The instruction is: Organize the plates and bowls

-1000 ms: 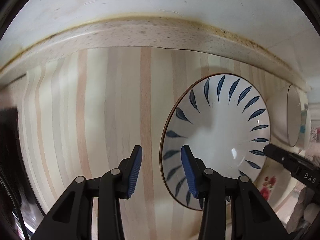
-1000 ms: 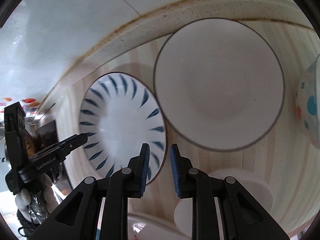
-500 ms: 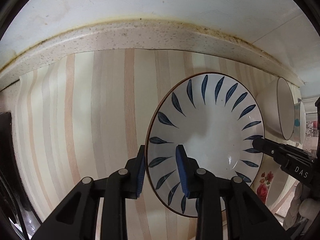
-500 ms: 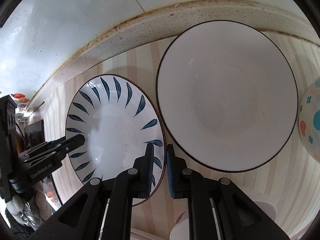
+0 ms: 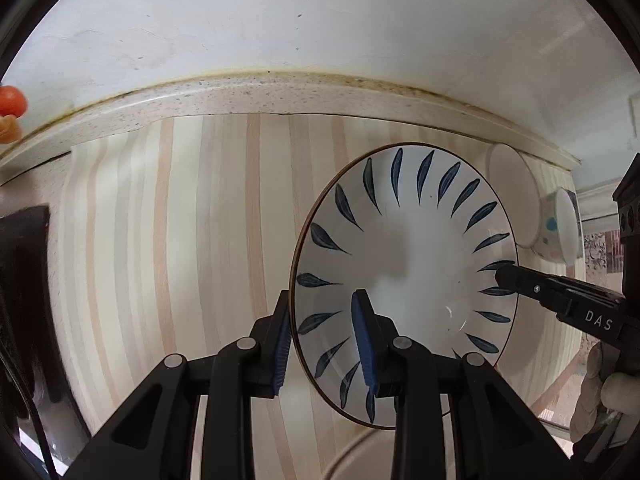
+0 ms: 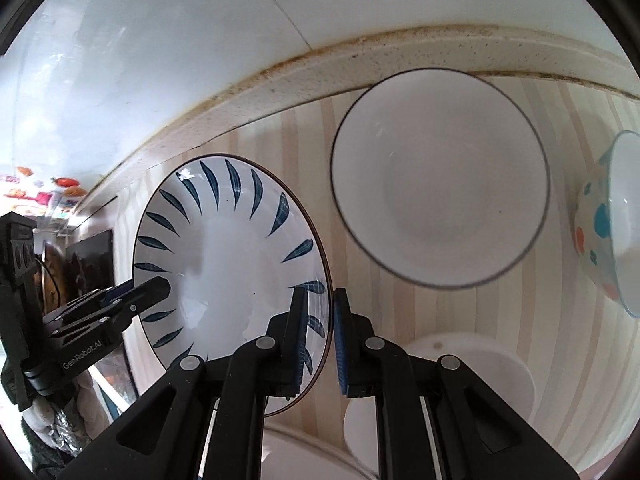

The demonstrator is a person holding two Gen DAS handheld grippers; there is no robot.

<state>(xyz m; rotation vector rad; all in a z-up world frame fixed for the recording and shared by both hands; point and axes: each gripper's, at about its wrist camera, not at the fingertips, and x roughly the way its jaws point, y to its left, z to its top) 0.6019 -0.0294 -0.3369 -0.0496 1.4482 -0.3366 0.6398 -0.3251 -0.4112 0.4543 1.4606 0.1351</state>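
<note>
Both grippers clamp the blue-leaf plate [image 5: 404, 280] by opposite rim edges – the left gripper [image 5: 325, 344] on its left rim, the right gripper [image 6: 320, 340] on its right rim, pads pressed tight. The plate sits above the striped countertop [image 5: 180, 260], beside a plain white bowl [image 6: 440, 204] and a polka-dot bowl [image 6: 612, 220]
</note>
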